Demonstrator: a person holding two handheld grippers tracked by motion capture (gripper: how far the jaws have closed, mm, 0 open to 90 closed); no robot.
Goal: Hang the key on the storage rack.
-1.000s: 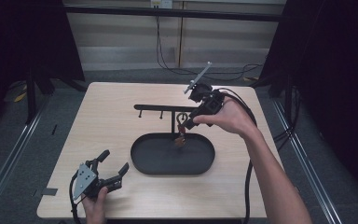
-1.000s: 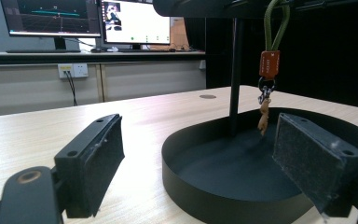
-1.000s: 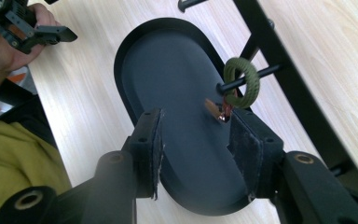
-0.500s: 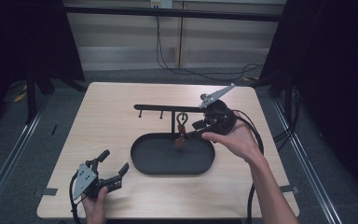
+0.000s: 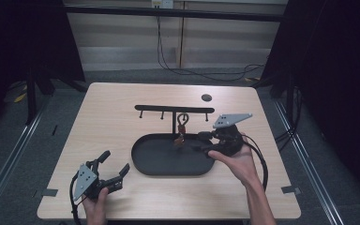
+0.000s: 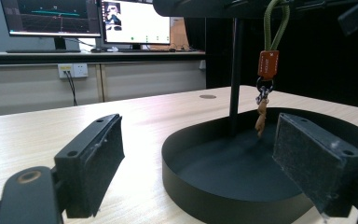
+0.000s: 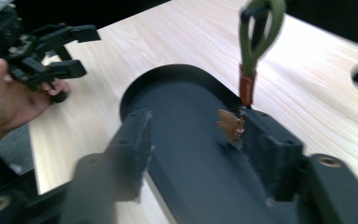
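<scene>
A black T-shaped rack (image 5: 174, 109) stands at the back of a black oval tray (image 5: 145, 164). From the rack hangs a keychain (image 5: 183, 123): green cord loop (image 7: 256, 32), orange tag (image 6: 267, 64), small brown charm (image 7: 230, 125). My right gripper (image 5: 201, 142) is open at the tray's right side and points left at the charm, which hangs just off its right fingertip in the right gripper view; nothing is between the jaws. My left gripper (image 5: 114, 163) rests open at the table's front left, facing the tray (image 6: 261, 186) and the keychain.
A small dark round hole (image 5: 206, 97) marks the wooden table (image 5: 122, 103) behind the rack. The person's other hand with the left gripper (image 7: 51, 42) shows at the table's edge. Monitors (image 6: 98, 18) stand on a desk beyond the table.
My right gripper has drawn back from the rack toward the front right and turned to point left. The keychain stays hanging on the rack. The left gripper has not moved.
</scene>
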